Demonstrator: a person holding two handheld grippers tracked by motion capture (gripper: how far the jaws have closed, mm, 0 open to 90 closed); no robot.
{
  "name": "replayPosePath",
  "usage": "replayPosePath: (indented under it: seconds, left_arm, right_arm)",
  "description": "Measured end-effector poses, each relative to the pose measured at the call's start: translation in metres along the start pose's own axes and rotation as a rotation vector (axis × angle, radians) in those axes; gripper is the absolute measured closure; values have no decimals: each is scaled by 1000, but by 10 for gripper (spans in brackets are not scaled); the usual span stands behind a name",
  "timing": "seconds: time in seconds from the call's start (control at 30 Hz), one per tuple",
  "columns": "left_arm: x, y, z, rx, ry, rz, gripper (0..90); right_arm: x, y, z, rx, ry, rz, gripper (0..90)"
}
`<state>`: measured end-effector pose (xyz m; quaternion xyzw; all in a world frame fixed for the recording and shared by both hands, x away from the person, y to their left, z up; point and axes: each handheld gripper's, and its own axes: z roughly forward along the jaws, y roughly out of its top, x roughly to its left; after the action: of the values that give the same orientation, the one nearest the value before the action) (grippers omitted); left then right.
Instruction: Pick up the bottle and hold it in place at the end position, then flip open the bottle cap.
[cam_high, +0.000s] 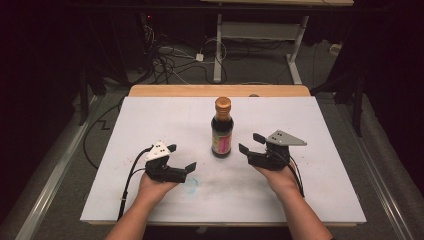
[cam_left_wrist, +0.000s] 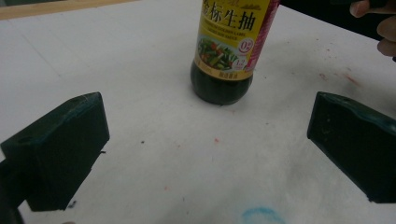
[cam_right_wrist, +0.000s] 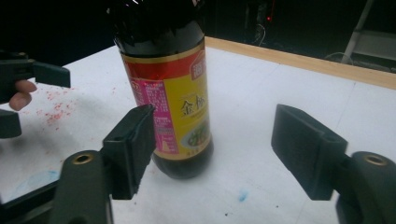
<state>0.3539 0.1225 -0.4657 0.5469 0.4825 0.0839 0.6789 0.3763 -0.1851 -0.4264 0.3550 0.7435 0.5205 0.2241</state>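
Dark glass bottle (cam_high: 222, 128), glossy yellow label, stands on matte white table (cam_high: 150, 120).

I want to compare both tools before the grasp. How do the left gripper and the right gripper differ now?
The left gripper stands farther from the bottle; the right gripper is closer beside it. The left gripper carries a white top plate, the right gripper a grey one. Both are open and hold nothing.
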Motion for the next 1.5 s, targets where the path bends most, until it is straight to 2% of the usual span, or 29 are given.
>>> replayPosePath:
  seconds: [0.1,0.17,0.2,0.37,0.43,0.53,0.63,0.9,1.2,1.33,1.47,1.5]
  left_arm:
    - [-6,3,13,7,-22,23,0]
    - [-7,4,15,0,-28,23,0]
    - [-9,4,22,-10,-28,40,0]
    - [-12,5,35,5,-36,41,0]
    - [-14,6,42,0,-45,40,0]
    - [-15,6,47,-4,-58,29,0]
    - [-16,6,54,7,-65,35,0]
    - [-18,8,72,21,-73,24,0]
    - [-27,11,95,39,-108,27,0]
    - [-34,11,107,57,-114,40,0]
    - [-36,10,113,68,-119,54,12]
    - [-36,10,114,70,-120,60,49]
  right_arm:
    - [-2,1,-3,-6,0,0,445]
    - [-3,1,-4,-10,1,-11,505]
    - [-5,1,-3,-10,3,-8,540]
    - [-14,-1,-1,-10,-2,2,693]
    - [-15,-2,0,-6,-2,-25,752]
    - [-14,-2,1,-4,8,-39,816]
    - [-12,-2,3,1,7,-54,894]
    - [-13,1,0,-9,-11,-67,900]
    - [-13,7,-5,-2,-13,-89,900]
    - [-14,9,-6,-1,-14,-80,900]
    - [-15,11,-6,-4,-12,-74,900]
    - [-16,12,-7,-9,-9,-72,900]
